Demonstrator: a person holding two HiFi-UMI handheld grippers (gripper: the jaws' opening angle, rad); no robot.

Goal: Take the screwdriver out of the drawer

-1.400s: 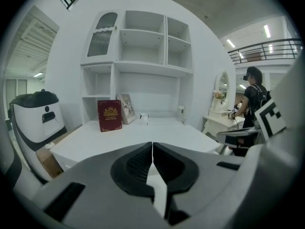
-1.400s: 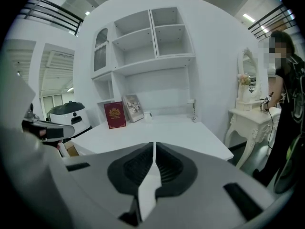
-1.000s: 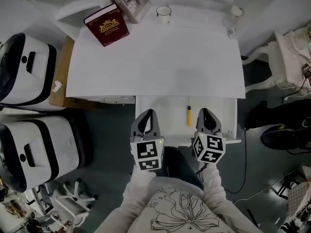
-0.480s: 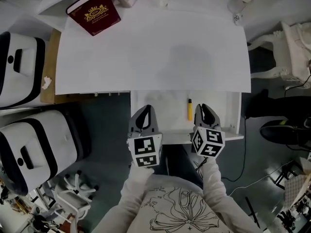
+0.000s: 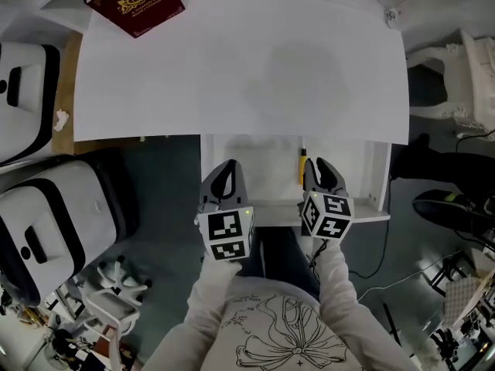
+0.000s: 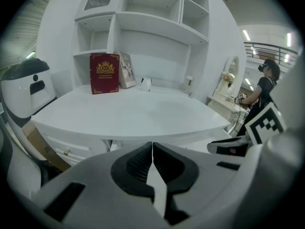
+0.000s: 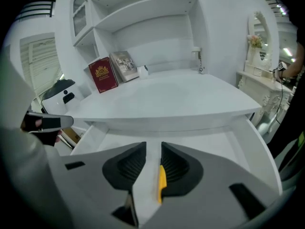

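Note:
The desk's drawer point(image 5: 365, 178) stands pulled out, and a yellow-handled screwdriver point(image 5: 302, 167) lies in it near the right. My right gripper point(image 5: 321, 173) hovers over the drawer's front just right of the screwdriver. Its jaws are opening, and in the right gripper view the screwdriver point(image 7: 162, 181) shows through the gap of the right gripper point(image 7: 153, 147), down on the drawer floor and apart from the pads. My left gripper point(image 5: 223, 178) hangs over the drawer's left front corner. In its own view the left gripper point(image 6: 152, 146) is shut and holds nothing.
A red book point(image 5: 135, 2) lies at the back left of the white desk top point(image 5: 240, 68). Two white rounded machines point(image 5: 46, 215) and a cardboard box point(image 5: 67, 91) stand at the left. A white chair point(image 5: 472, 76) and cables are at the right. A person point(image 6: 264, 87) stands far off.
Both grippers have sunk toward the drawer's front edge. The right gripper's jaws have parted; the left stays shut. The screwdriver has not moved.

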